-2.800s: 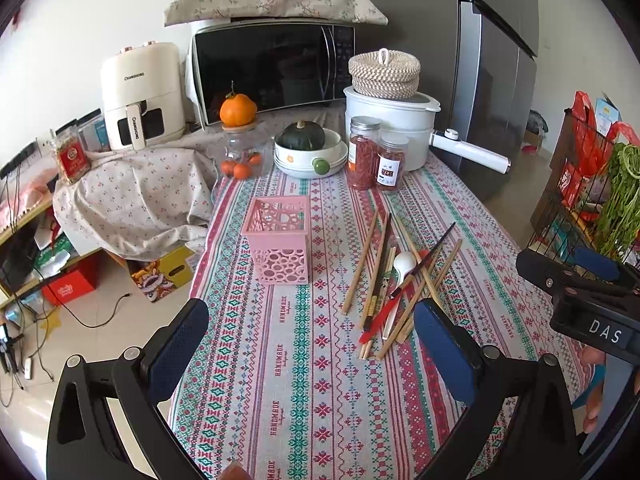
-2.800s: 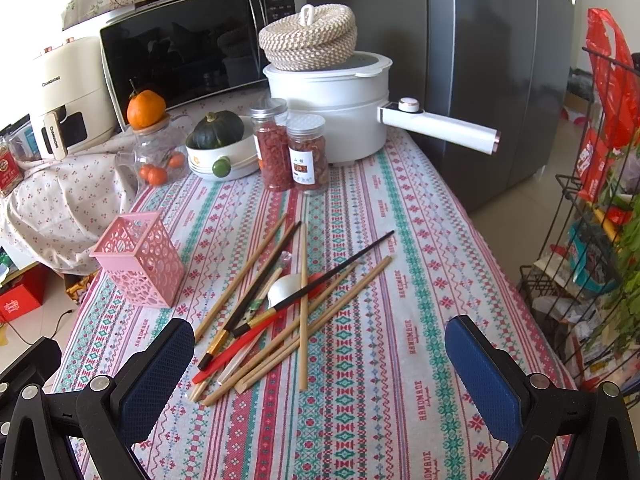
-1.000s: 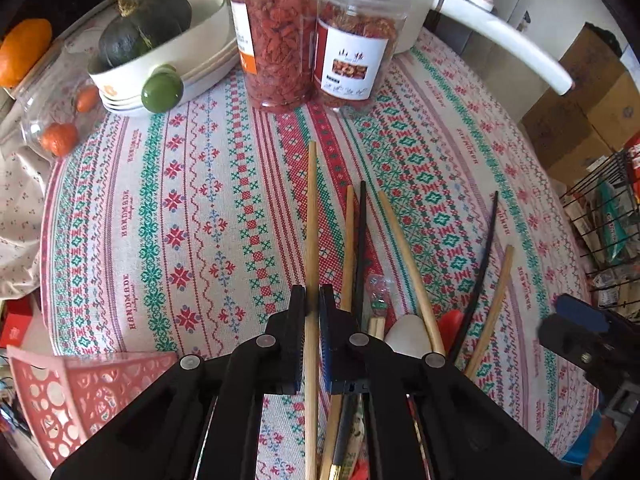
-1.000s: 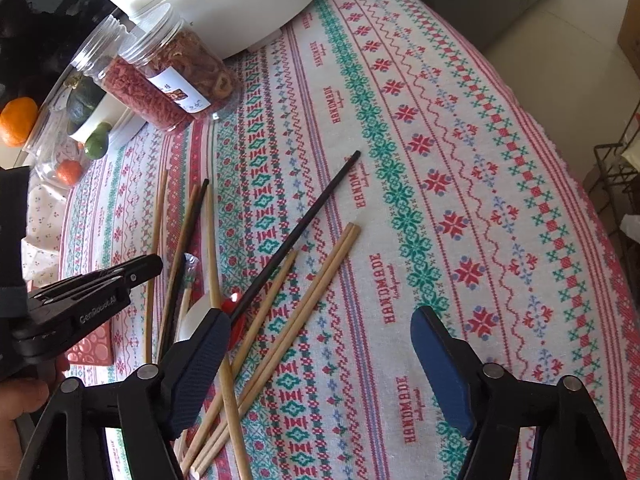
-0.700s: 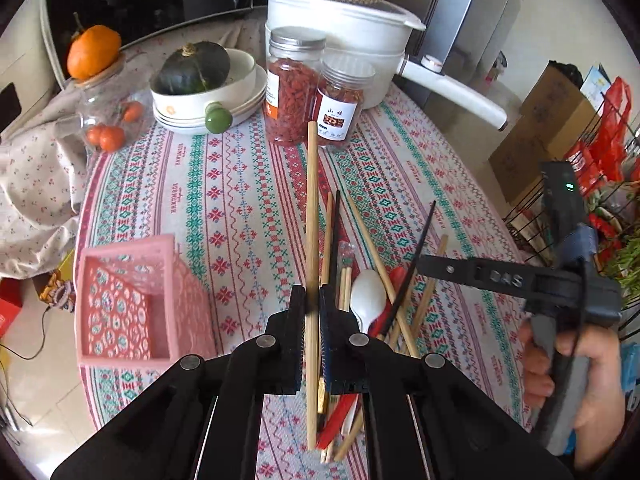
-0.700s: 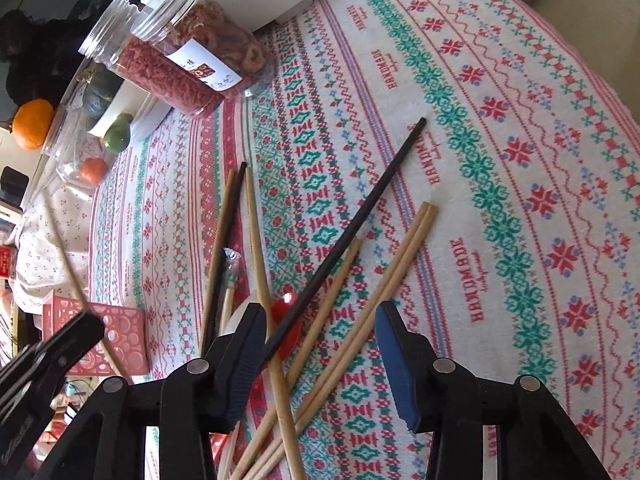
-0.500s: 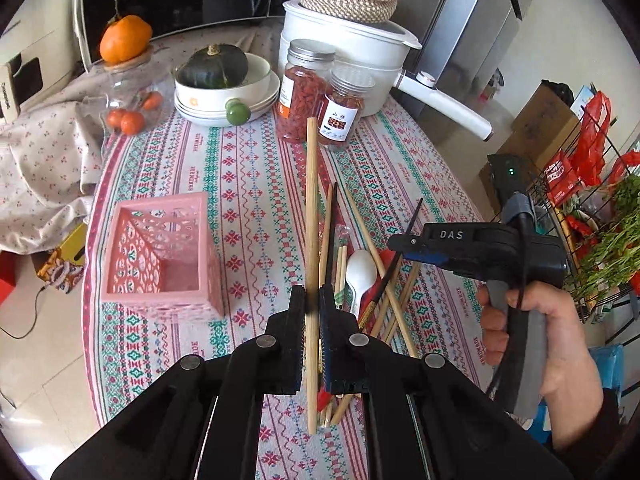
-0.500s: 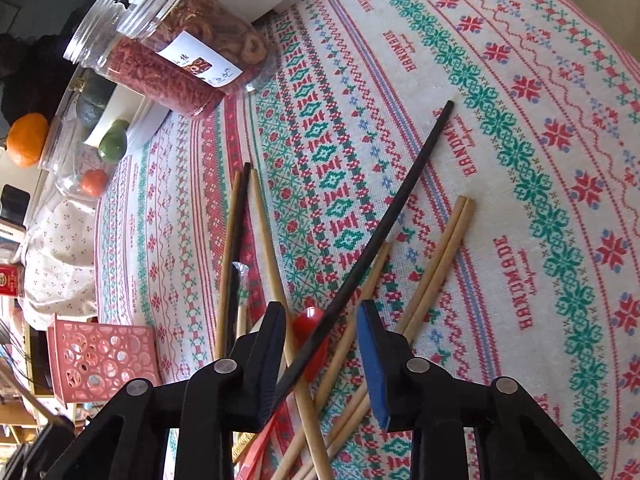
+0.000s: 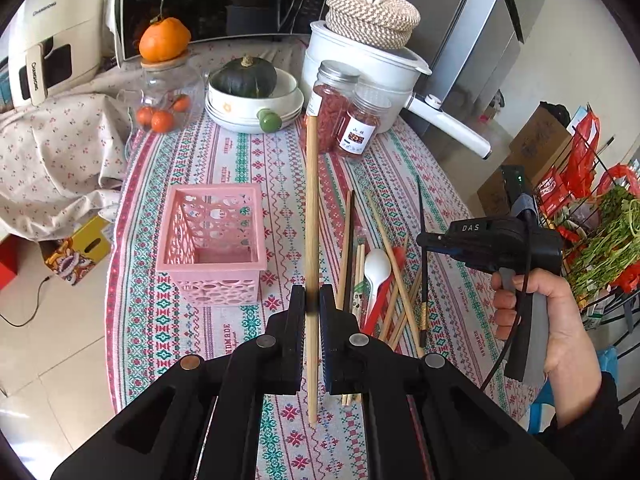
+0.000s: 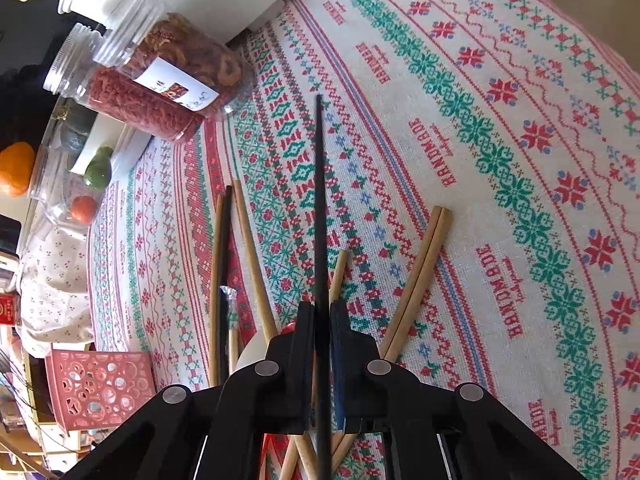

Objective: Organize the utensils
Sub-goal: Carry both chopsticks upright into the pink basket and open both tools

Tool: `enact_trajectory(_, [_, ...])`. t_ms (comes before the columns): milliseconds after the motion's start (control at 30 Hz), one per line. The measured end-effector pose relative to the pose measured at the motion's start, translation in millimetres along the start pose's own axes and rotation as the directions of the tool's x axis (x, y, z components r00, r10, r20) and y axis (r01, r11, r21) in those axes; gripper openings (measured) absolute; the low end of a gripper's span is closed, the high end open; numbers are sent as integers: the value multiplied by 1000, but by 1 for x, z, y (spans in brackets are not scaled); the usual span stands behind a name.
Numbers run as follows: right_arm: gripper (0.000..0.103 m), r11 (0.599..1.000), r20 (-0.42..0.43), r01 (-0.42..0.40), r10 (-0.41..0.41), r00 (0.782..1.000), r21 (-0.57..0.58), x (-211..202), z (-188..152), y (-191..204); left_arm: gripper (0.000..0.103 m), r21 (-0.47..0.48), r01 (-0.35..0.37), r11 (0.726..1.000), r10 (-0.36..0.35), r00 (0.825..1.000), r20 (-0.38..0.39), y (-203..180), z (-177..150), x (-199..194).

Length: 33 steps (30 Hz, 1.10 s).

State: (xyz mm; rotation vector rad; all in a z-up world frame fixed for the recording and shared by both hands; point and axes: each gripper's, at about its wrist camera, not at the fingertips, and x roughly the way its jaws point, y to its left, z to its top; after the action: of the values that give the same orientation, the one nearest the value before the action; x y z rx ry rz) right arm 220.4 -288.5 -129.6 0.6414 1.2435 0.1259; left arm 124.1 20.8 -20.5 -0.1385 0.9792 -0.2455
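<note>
My left gripper [image 9: 312, 300] is shut on a wooden chopstick [image 9: 311, 208], lifted above the patterned tablecloth just right of the pink perforated basket [image 9: 212, 240]. My right gripper [image 10: 321, 312] is shut on a black chopstick [image 10: 320, 200], low over the pile; in the left wrist view it [image 9: 424, 238] shows held by a hand [image 9: 548, 312], with the black chopstick [image 9: 422, 248] in it. The pile holds several wooden chopsticks [image 10: 416, 280], a dark one [image 10: 226, 248], a white spoon [image 9: 376, 268] and a red utensil [image 9: 380, 292]. The basket [image 10: 100, 388] sits at lower left.
Two jars of dried food [image 9: 344, 120], a white pot with a long handle [image 9: 372, 64], a bowl with a green squash [image 9: 252, 92] and a glass jar topped by an orange [image 9: 164, 68] stand at the table's far end. A wire rack with greens [image 9: 608, 232] is on the right.
My left gripper has risen and drawn back with the wooden chopstick, toward the pink basket. My right gripper has closed from wide open onto the black chopstick, which has swung into line with its fingers.
</note>
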Motion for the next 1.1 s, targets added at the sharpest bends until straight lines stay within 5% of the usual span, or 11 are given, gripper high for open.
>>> enact_trajectory(200, [6,996,81,-20,27,996,-86,-44,-17,17,7,18,2,1000,-4,993,115,-2,4,-40])
enact_trajectory(333, [6,985,157,-45,72,985,-166,-78,-34,39,7,13,16,1000,-19,971,238,-1,7,-74])
enact_trajectory(633, [6,948,305,-69,168,937,-311,-121,-63,92,7,-55,-73,996,91,830,550,20,13,-114])
enact_trajectory(767, [6,935,323,-90,207,923,-343,-127,-71,107,7,-70,-111,991,131,794,594,29,21,-101])
enact_trajectory(867, [6,929,323,-113,234,917,-353,-126,-75,119,7,-74,-154,985,168,795,583,33,29,-81])
enact_trajectory(1100, [6,915,318,-139,270,909,-378,-119,-80,139,7,-130,-182,975,223,843,489,52,42,-24])
